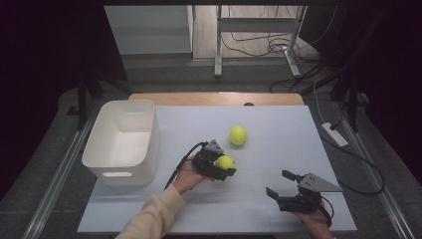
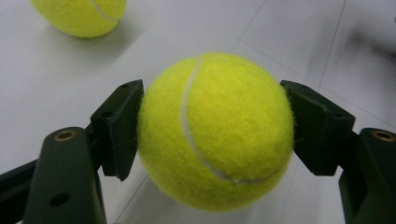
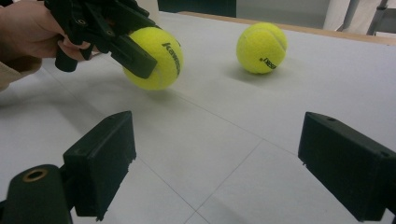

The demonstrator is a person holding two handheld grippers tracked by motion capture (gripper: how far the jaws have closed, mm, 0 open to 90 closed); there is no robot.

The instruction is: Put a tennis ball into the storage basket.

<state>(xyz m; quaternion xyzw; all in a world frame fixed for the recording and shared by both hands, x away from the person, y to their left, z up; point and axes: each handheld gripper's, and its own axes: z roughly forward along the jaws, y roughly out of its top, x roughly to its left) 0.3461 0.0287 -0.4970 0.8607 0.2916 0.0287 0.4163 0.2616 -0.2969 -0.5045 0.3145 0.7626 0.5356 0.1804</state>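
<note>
My left gripper [image 1: 224, 167] is shut on a yellow tennis ball [image 1: 225, 162] near the middle of the white table; in the left gripper view both black pads press the ball [image 2: 215, 130] from either side, just above the surface. A second tennis ball [image 1: 238, 135] lies loose farther back, also seen as the second ball [image 2: 79, 16] and the second ball [image 3: 261, 47]. My right gripper [image 1: 280, 184] stands open at the front right with nothing between its jaws. From the right gripper view the held ball [image 3: 154, 58] sits in the left gripper [image 3: 100, 28].
A white plastic bin [image 1: 122, 142] stands at the table's left side. Beyond the far wooden edge [image 1: 216, 98] are table legs and cables on the floor. A power strip [image 1: 334, 133] lies off the right side.
</note>
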